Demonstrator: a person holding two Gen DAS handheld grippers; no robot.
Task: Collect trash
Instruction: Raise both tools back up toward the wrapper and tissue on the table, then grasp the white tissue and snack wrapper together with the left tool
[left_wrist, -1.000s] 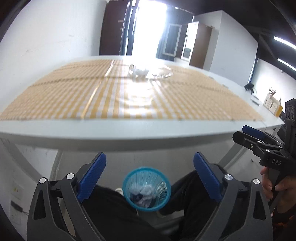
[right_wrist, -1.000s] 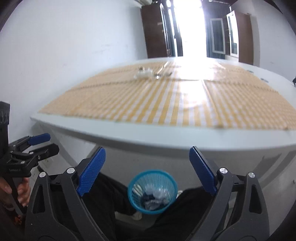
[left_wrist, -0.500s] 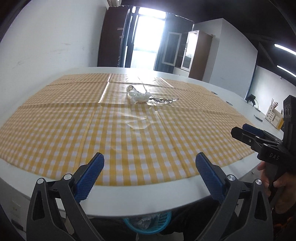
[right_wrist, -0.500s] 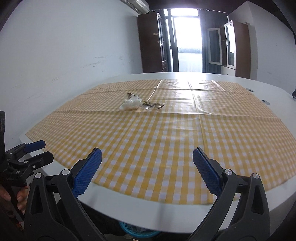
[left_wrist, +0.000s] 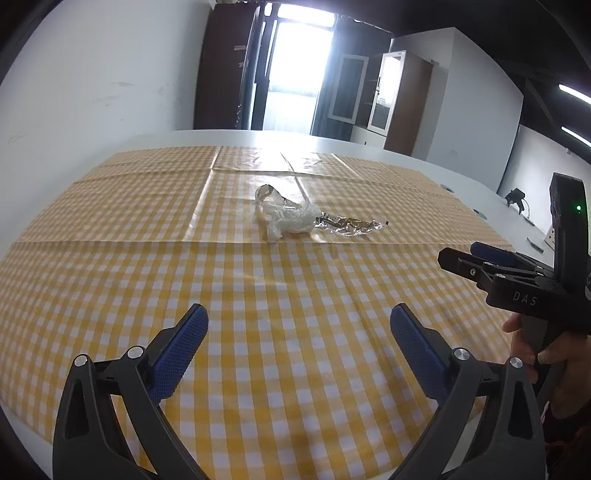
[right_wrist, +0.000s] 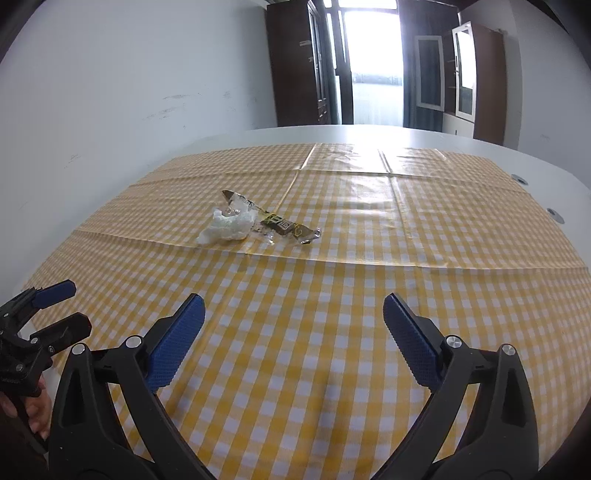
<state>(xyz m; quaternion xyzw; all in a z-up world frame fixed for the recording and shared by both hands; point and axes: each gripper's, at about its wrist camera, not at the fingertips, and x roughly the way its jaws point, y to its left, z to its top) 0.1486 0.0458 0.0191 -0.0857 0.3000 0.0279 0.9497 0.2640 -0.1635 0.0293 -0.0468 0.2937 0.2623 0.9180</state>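
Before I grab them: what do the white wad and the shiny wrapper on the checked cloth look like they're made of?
White wad: looks like thin crumpled plastic film, possibly tissue; semi-translucent, soft folds, matte to slightly glossy. Shiny wrapper: apparently metallised foil-plastic packaging; silvery, mirror-like glints, dark and yellow printing, sharp creases. Checked cloth: likely wipeable vinyl or oilcloth; it reflects the window glare.
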